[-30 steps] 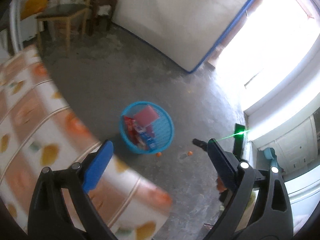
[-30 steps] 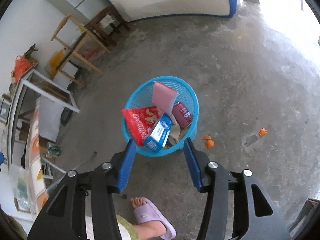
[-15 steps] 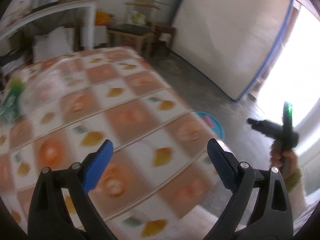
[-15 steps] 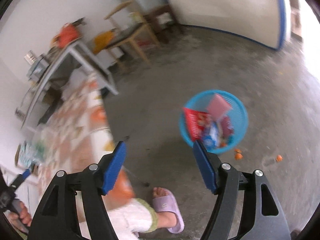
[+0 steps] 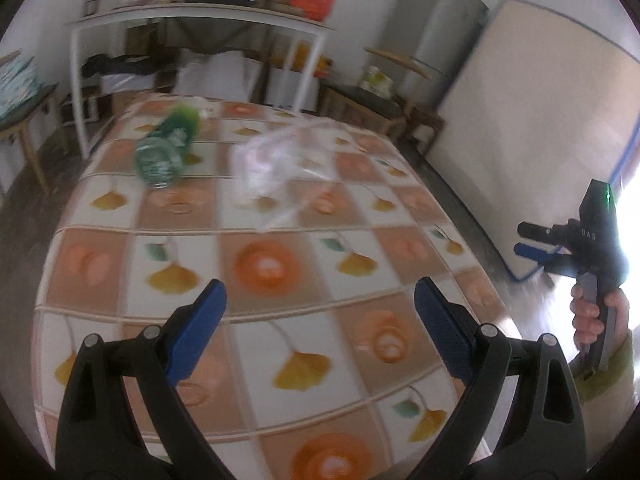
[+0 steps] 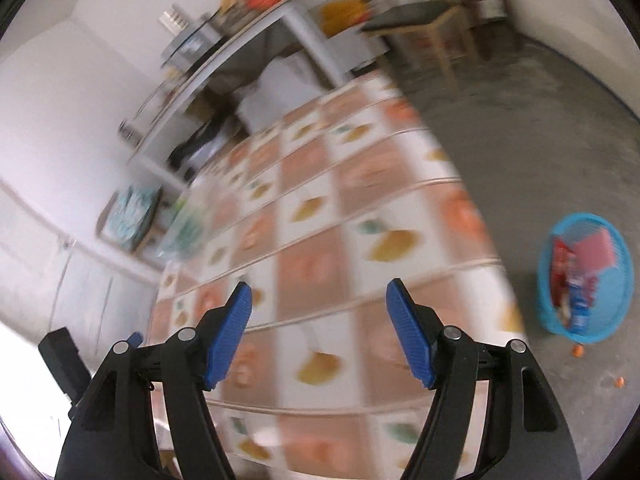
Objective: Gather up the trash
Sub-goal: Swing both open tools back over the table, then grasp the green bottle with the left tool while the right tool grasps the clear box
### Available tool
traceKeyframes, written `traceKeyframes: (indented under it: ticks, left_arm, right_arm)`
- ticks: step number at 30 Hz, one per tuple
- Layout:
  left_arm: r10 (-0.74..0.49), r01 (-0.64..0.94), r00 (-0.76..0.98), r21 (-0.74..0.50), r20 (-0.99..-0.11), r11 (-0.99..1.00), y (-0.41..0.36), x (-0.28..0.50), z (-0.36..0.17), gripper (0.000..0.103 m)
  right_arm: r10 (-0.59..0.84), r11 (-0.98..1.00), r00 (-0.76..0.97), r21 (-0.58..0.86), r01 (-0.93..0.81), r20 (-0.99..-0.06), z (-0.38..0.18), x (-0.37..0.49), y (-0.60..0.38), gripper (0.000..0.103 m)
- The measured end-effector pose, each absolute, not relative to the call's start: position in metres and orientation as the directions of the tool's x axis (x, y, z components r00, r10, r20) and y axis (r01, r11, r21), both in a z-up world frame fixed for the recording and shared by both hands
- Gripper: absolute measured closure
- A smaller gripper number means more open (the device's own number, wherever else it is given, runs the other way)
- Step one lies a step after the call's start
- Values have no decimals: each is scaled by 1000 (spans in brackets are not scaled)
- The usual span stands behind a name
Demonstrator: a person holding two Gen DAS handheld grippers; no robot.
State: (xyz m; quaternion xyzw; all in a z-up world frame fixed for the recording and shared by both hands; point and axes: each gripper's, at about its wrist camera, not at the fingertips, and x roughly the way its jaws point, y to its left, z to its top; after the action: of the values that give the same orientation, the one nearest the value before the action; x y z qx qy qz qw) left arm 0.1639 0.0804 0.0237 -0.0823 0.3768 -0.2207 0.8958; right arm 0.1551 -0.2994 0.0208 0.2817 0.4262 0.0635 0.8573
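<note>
Left gripper point(image 5: 318, 304): we hold it spread wide, gripping nothing, above the table point(image 5: 280, 264).
Right gripper point(image 6: 318, 308): ours too, spread and unloaded.
Bottle point(image 5: 168, 152): green, lying at 11 o'clock on the table.
Bag point(image 5: 280, 164): clear plastic, 12 o'clock, beside the bottle.
Basket point(image 6: 586, 276): blue, on the floor at 3 o'clock, holding trash.

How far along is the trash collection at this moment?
Partly done. The blue basket on the floor already holds several wrappers and boxes. Nothing is in hand: the left gripper and right gripper are both open and empty above the table. Left: a green bottle lying on its side and a clear plastic bag on the tablecloth.
</note>
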Motion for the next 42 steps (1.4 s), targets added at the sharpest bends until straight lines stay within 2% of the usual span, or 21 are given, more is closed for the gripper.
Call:
traceKeyframes:
  ticks: [5,10,13,15,20,24,31,35,37,40,41,42]
  left_arm:
    - [-416,252,667,-339,-618,906,123,172,24,12]
    - [-377,197,703,-344,-603,918,155,196,28,12]
    - [-365,192,708,-332,-604,923,163,221,30,12]
    - [-356,186,698,-324,-621,928,167,247,32,12]
    - [-382,173,623,-356,-683,918,172,329,28,12]
    - [-357,150,514,-329,-780,932,169,394,13,12]
    - [-286,143,427,-249,-858,958,163,435,-15,12]
    - [-261,138,431,-223,-864,965,163,435,-19,16]
    - [-253,138,417,-214,-873,967,161,434,-22,27]
    - [-262,125,402,-231,-877,965,161,433,-26,36]
    - [-260,123,405,-229,-877,966,161,432,-26,36]
    - [-256,123,408,-225,-876,967,161,432,-26,36]
  right_arm:
    - [376,883,583,470,11,-720,27,204,-240,35]
    - [328,925,585,379,-39,-741,24,255,-208,35]
    - [359,916,559,396,-58,-748,19,281,-202,35]
    - [396,901,535,428,-70,-747,15,303,-198,35]
    - [390,917,525,371,-146,-757,8,343,-186,35]
    - [432,902,492,354,-247,-756,0,377,-182,35]
    - [418,897,464,273,-348,-781,-24,422,-173,36]
    - [432,885,424,284,-370,-796,-39,436,-166,49]
    - [433,884,417,286,-371,-799,-43,439,-164,57]
    - [443,881,401,309,-357,-802,-48,439,-164,76]
    - [441,883,399,309,-353,-804,-48,439,-163,85]
    - [432,889,397,307,-340,-810,-48,437,-164,88]
